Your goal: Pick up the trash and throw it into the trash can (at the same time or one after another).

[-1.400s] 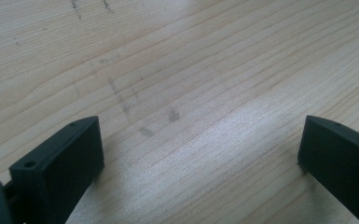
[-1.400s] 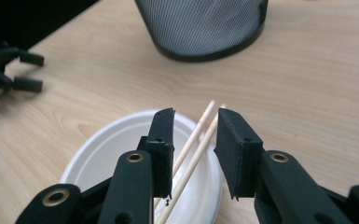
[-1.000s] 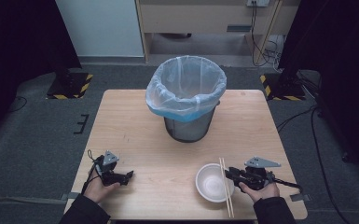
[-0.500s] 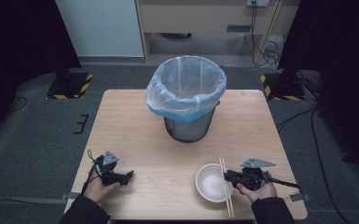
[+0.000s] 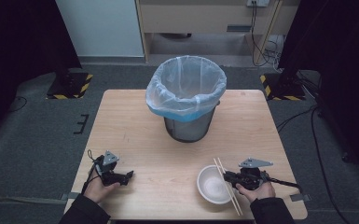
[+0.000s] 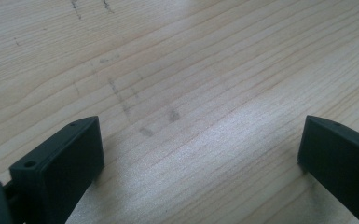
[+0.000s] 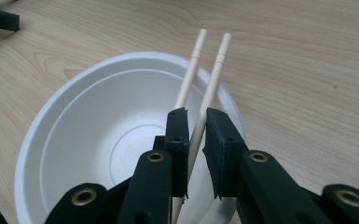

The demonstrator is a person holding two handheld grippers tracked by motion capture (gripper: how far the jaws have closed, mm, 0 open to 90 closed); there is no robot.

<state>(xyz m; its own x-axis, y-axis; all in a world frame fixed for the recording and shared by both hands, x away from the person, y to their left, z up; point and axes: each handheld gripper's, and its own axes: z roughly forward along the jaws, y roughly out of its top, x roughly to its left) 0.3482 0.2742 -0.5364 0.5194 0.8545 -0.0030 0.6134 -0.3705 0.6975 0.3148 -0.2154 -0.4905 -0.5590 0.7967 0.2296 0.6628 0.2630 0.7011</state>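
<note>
Down near the front edge of the worktop, the right claw was squeezed onto one of the two chopsticks, with its jaws nearly closed around the stick. Both chopsticks lay side by side across the right rim of the white bowl, and their tips poked out past the far rim over the bare wood. From the high view, the bowl sat close to the front edge, and the chopsticks ran from beside the bowl almost to that edge. The right claw was just beside the bowl, held by a hand. The left claw rested low by the front left corner, held by the other hand. Its jaws stood wide apart with nothing between them, just flat wood. A big bin with a thin plastic bag stood in the middle, farther back. Lots of bare wood lay between the two claws and between the bowl and the bin.
</note>
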